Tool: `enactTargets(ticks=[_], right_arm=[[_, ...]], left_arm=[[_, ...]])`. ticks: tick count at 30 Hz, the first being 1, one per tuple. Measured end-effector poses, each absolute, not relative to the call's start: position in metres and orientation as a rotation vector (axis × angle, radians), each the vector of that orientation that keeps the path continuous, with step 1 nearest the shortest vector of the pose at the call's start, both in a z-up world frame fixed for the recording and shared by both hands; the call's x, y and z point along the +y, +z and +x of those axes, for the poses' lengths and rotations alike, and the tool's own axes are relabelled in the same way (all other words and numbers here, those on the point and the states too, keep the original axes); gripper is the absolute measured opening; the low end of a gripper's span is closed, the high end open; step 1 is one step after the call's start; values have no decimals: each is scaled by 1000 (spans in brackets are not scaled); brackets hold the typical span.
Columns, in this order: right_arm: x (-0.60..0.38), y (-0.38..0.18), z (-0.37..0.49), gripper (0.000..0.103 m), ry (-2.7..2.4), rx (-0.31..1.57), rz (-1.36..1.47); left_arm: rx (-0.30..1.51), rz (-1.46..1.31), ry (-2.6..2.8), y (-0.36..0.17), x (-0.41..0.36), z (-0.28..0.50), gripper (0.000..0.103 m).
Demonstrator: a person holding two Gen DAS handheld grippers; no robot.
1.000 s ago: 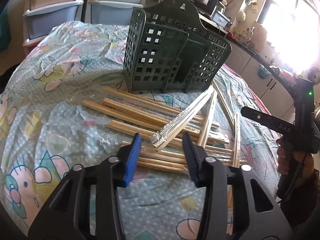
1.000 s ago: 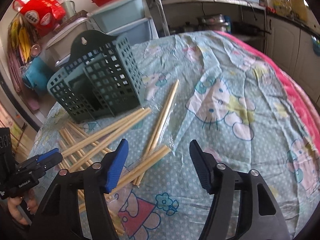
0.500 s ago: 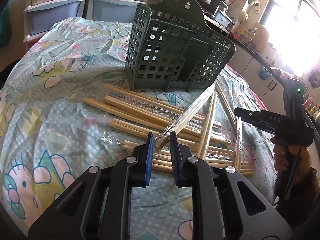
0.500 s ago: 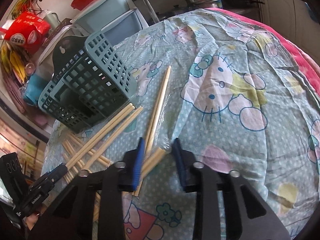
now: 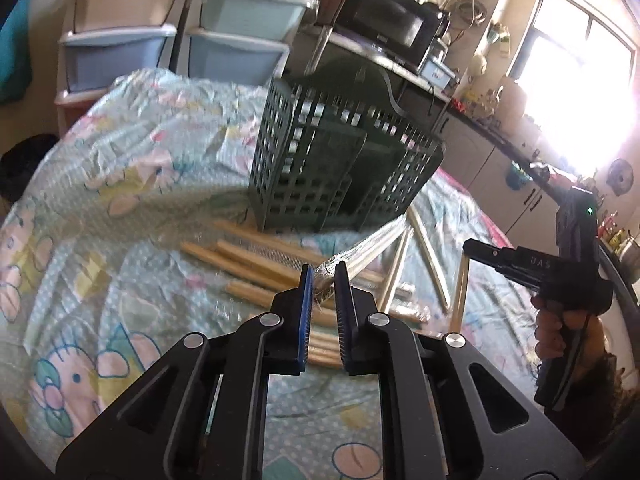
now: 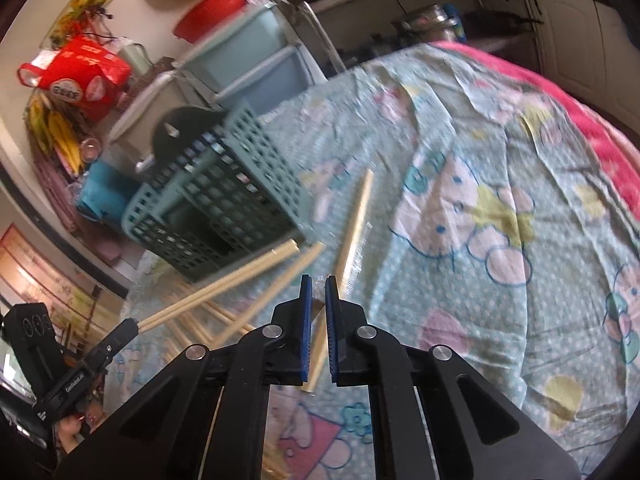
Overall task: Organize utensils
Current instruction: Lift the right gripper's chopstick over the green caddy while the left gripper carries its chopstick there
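Observation:
A dark green slotted utensil holder stands upright on the cartoon-print cloth. Several bamboo chopsticks lie scattered in front of it, some in clear wrappers. My left gripper is closing, its blue pads pressing the near end of a plastic-wrapped chopstick pair that slants toward the holder. My right gripper is closing tight on the crinkled wrapper end of another wrapped pair, which runs down under its jaws. Each view shows the other gripper at its edge.
Stacked plastic drawers and a microwave stand behind the table. A red bag and a red bowl sit on the shelves. A hand holds the right gripper's handle. The cloth is wrinkled.
Both grippers went from wide open to closed on wrapped chopsticks. Both have lifted slightly, and the left one's pair has come up off the pile.

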State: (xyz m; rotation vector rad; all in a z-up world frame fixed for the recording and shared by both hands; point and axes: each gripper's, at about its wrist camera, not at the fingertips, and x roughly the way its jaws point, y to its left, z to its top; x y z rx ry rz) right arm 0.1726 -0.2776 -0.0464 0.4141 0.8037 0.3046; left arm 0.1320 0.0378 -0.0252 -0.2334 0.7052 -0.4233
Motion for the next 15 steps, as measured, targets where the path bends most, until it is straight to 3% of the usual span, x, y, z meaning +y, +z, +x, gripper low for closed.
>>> enactTargets(ticks=[15], right_arm=[[-245, 47, 149, 5, 460, 576, 276]], left_arm=[[543, -242, -493, 50, 30, 132, 3]])
